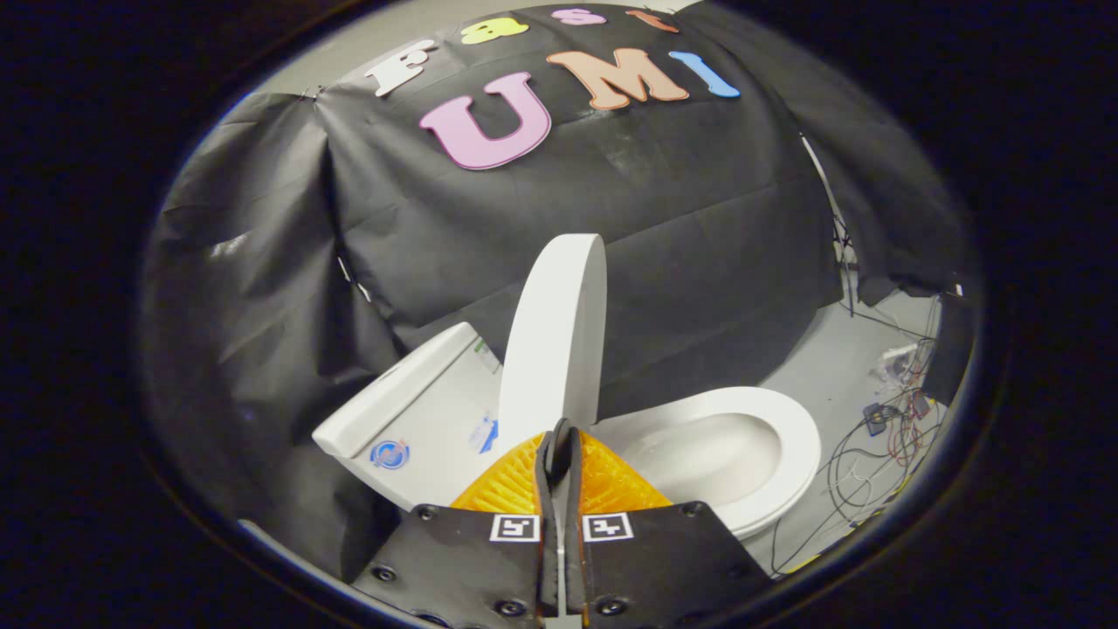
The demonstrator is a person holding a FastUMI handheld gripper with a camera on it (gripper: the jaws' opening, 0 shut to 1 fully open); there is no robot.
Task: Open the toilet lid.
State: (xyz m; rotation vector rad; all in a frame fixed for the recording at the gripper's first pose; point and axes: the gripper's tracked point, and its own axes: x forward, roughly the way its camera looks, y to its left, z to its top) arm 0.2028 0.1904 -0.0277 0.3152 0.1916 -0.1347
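Tongs [560,430]: fingers pressed together, tips at the lid's lower edge.
Lid [555,336]: raised upright.
Seat [790,437]: down, bowl exposed.

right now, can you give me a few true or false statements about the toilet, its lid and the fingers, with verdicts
1. The white plastic toilet lid is raised, standing nearly upright. True.
2. The gripper has its fingers spread wide apart. False: they are closed together, their tips just in front of the lid's lower edge.
3. The white oval toilet seat is down around the open bowl. True.
4. The white toilet tank stands on the seat's side of the lid. False: it stands on the lid's other side.
5. Loose wires lie on the grey floor beyond the seat. True.
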